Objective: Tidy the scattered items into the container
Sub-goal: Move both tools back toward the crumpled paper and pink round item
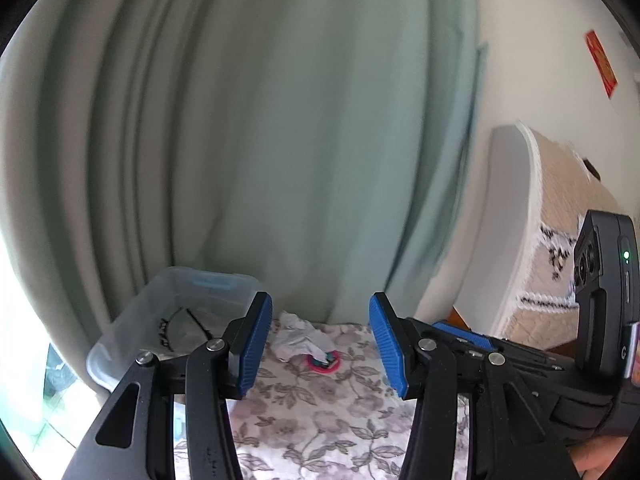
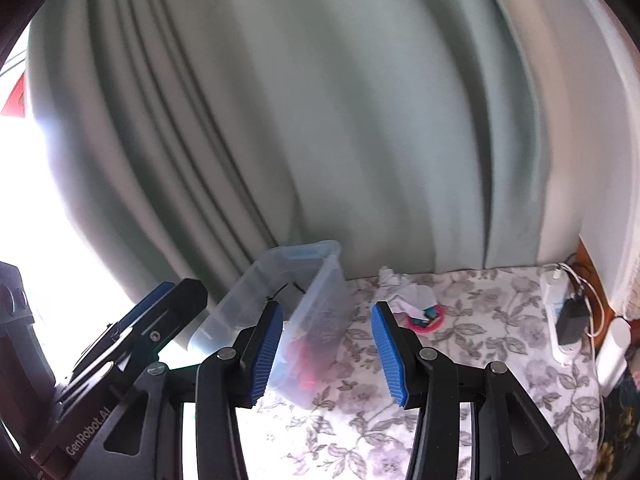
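Both my left gripper [image 1: 320, 344] and right gripper [image 2: 327, 350] hang spread and empty, the crumpled tissue [image 2: 404, 294] and pink ring [image 2: 430, 318] near the table's far edge awaiting the clear container [image 2: 280, 316].

The left gripper [image 1: 320, 346] and right gripper [image 2: 327, 354] both point slightly downward, blue pads parted with nothing between them (side by side, each showing at the other's edge).

- Daylight enters from the left; window [image 2: 48, 208] blown out white at left edge of both views.
- Curtain [image 1: 280, 140] streaked with motion blur; folds smeared.
- Fisheye bends the edges; black vignette in the corners.
- Near fingers [image 1: 256, 344] sharp, evenly lit.
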Tool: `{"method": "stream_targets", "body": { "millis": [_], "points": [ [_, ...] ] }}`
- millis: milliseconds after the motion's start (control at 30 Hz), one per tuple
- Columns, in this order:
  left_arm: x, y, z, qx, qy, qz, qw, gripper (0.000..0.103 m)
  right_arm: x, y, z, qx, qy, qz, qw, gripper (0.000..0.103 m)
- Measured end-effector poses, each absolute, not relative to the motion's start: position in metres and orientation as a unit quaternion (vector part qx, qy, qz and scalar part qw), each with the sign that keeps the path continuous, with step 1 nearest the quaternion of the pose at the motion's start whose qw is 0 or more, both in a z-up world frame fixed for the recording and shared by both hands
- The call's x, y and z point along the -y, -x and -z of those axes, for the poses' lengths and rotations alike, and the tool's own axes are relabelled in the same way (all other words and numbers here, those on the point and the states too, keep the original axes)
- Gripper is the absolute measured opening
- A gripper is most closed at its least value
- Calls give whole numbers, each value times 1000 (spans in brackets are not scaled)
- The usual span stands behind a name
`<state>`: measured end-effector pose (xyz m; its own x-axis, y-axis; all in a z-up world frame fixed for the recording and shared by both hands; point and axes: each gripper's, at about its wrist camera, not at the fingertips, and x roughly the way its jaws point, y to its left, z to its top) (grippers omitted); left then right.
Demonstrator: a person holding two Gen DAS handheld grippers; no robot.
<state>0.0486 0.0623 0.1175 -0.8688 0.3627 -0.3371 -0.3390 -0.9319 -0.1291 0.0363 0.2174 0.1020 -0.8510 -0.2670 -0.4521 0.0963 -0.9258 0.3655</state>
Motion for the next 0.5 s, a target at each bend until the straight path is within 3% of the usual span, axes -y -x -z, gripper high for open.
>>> {"method": "stream_targets", "body": {
  "millis": [500],
  "points": [
    [-116, 16, -30, -2, 318, -926, 203, 52, -307, 3, -2, 255, -338, 906, 11, 53]
  ]
}}
